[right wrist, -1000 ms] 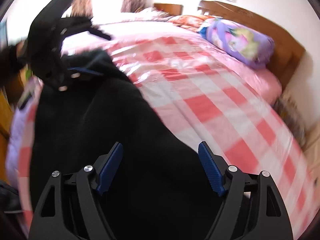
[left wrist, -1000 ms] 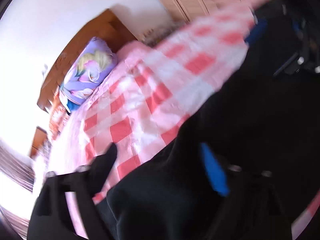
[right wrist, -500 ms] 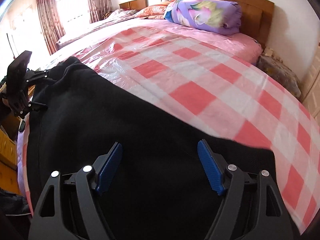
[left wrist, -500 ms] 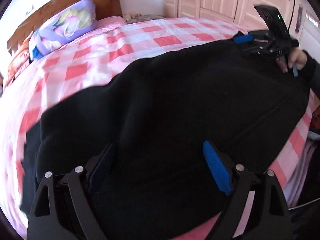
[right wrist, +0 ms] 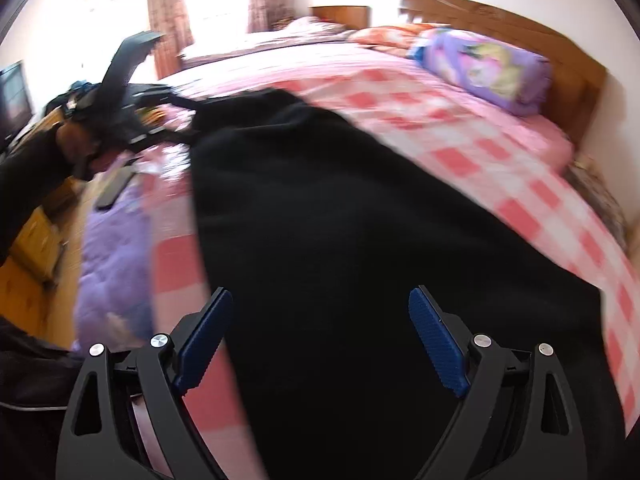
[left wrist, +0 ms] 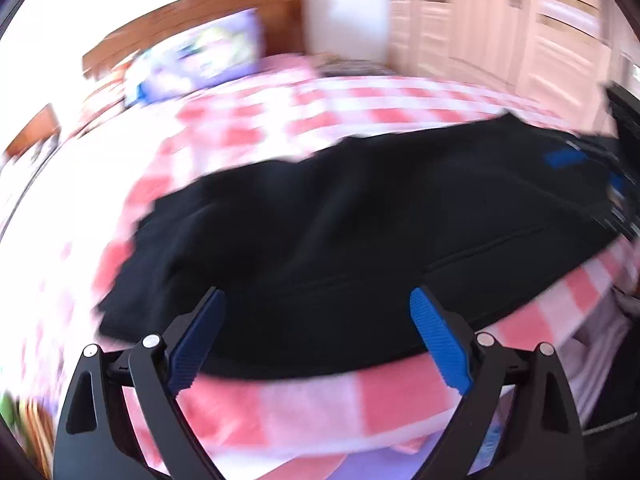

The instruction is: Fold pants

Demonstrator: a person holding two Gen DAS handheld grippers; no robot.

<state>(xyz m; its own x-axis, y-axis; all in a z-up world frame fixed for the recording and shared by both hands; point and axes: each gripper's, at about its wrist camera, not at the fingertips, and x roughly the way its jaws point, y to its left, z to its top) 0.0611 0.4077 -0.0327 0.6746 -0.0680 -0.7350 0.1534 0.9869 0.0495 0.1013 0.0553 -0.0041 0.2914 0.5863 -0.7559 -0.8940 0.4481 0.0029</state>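
Your bed [right wrist: 500, 148], pink-and-red checked cover, is carrying black pants [right wrist: 340, 220] lying spread across near edge; purple pillow [right wrist: 488, 68] is resting against wooden headboard [right wrist: 520, 32].

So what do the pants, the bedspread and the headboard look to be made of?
Pants: black, matte, soft-looking cloth, maybe fleece or thick knit; it drapes in heavy rounded folds without shine. Bedspread: pink-and-red checked fabric with a slight sheen, possibly satin-like or synthetic; blur leaves it open. Headboard: orange-brown wood, smooth, seemingly varnished.
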